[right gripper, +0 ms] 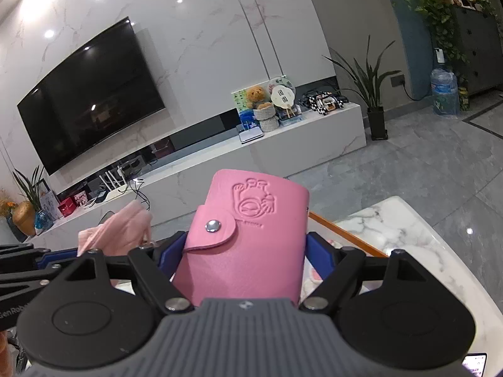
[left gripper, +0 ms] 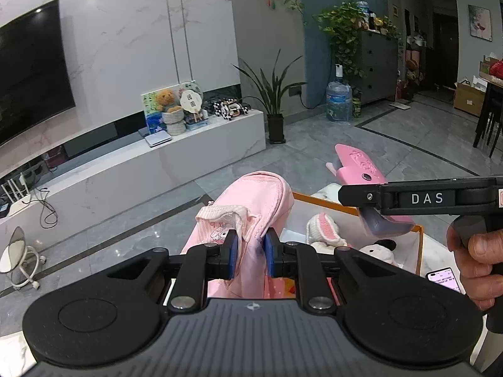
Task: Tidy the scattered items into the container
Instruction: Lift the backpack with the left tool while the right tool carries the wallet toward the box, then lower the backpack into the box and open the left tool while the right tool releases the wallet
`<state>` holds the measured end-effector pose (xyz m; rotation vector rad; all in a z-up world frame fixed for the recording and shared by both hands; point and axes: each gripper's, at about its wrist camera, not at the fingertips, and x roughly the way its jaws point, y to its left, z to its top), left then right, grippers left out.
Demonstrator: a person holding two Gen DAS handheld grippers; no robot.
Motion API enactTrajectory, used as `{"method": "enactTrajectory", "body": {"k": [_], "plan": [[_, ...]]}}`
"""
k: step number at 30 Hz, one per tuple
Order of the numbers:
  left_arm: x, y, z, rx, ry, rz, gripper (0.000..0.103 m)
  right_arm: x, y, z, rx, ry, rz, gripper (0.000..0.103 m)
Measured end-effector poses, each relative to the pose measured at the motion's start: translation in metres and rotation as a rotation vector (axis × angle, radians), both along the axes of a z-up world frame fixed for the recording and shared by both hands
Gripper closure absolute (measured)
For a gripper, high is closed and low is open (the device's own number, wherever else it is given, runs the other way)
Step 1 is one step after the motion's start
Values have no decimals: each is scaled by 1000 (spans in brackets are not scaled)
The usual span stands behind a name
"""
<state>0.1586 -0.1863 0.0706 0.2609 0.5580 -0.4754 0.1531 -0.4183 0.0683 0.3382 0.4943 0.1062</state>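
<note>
Your right hand-held gripper [right gripper: 243, 251], marked "DAS", is clenched on a pink snap-button wallet [right gripper: 248, 235] embossed with a cartoon; your left hand-held gripper [left gripper: 250, 248] pinches pink cloth [left gripper: 248, 207] printed with a bunny.

1. Both views are evenly, fairly brightly lit by recessed ceiling spots, which glare as white dots on the glossy white marble wall [right gripper: 201, 37].
2. The large black wall television [right gripper: 91, 94] mirrors faint highlights.
3. The polished grey floor tiles [left gripper: 314, 144] carry soft reflections.
4. Fisheye bending curves straight edges; the corners darken.
5. Focus is sharp, with no motion blur.
</note>
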Motion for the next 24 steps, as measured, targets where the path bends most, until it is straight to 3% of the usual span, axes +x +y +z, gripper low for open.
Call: {"method": "enactTrajectory", "body": {"k": [24], "plan": [[57,-67,-58,-67,161,-28,82,25,-57,-55,7,123,-56,20]]}}
